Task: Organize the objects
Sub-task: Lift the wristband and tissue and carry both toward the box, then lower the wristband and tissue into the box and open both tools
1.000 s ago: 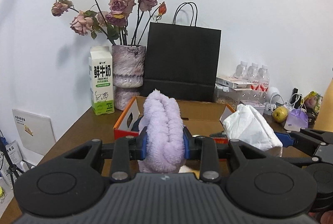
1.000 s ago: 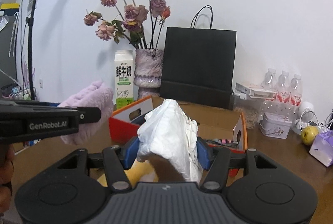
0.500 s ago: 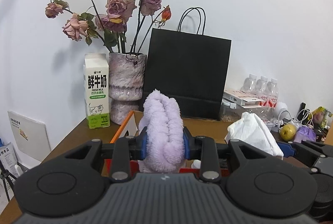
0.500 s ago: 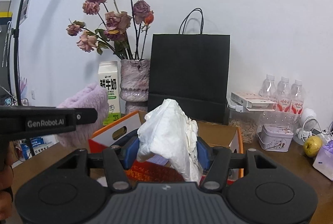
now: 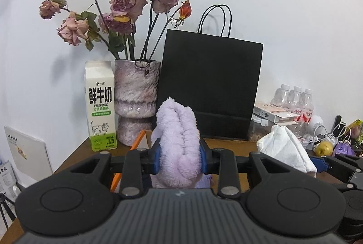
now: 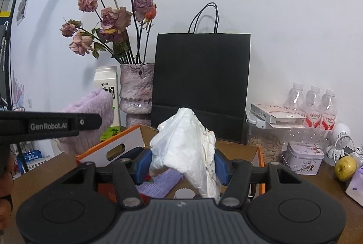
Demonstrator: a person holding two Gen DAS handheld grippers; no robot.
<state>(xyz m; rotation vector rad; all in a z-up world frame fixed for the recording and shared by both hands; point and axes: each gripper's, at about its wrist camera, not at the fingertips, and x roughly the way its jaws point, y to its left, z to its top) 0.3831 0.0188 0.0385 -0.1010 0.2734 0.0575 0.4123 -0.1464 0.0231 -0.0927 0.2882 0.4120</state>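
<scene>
My left gripper (image 5: 179,158) is shut on a fluffy lilac towel (image 5: 177,141) and holds it up above the orange cardboard box (image 5: 138,140). My right gripper (image 6: 181,163) is shut on a crumpled white cloth (image 6: 183,148) and holds it over the same box (image 6: 109,148). The towel (image 6: 88,121) and the left gripper's side show at the left of the right wrist view. The white cloth (image 5: 285,151) shows at the right of the left wrist view. Inside the box lie a lilac mat (image 6: 158,182) and a white lid.
A black paper bag (image 6: 202,82) stands behind the box. A vase of dried roses (image 5: 136,89) and a milk carton (image 5: 101,105) stand at the back left. Water bottles (image 6: 313,103), a jar, a tin (image 6: 304,158) and a yellow apple (image 6: 346,168) are at the right.
Both grippers have risen with their cloths; the box has dropped lower in both views and the wall objects appear closer.
</scene>
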